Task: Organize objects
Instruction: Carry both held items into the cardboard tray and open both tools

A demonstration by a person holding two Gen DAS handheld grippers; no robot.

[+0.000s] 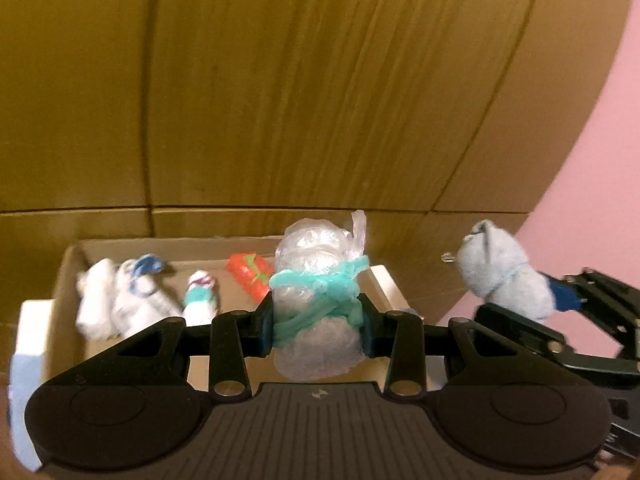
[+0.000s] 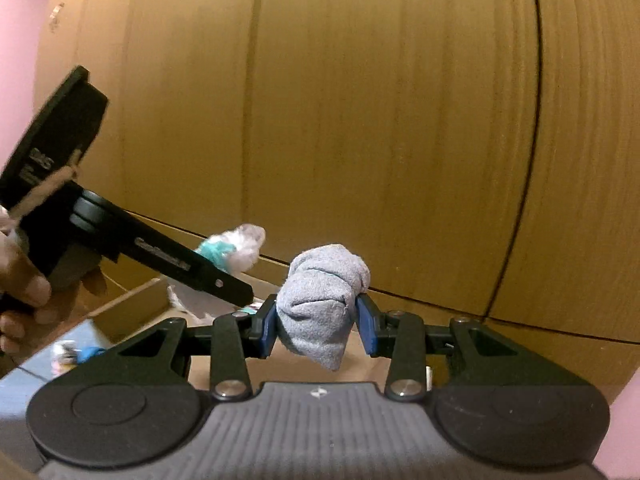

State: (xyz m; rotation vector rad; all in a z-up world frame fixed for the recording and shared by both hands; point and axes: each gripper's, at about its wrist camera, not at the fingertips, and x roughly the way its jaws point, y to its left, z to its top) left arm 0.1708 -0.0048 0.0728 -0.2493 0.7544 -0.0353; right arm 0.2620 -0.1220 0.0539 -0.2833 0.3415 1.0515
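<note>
The left gripper (image 1: 318, 320) has its jaws clamped on a clear plastic bundle (image 1: 320, 280) wound with teal cord; the bundle stands upright between the pads, its long axis vertical. The right gripper (image 2: 316, 320) squeezes a rolled grey sock (image 2: 322, 300), whose tapered end hangs down below the jaws. Beyond the left gripper lies an open cardboard box (image 1: 68, 264) holding white rolled bundles (image 1: 120, 300) and what looks, through blur, like an orange packet (image 1: 250, 276). Wooden cabinet panels (image 2: 360, 120) fill the background.

Six bundles (image 1: 318, 300), one box (image 1: 64, 276)
</note>
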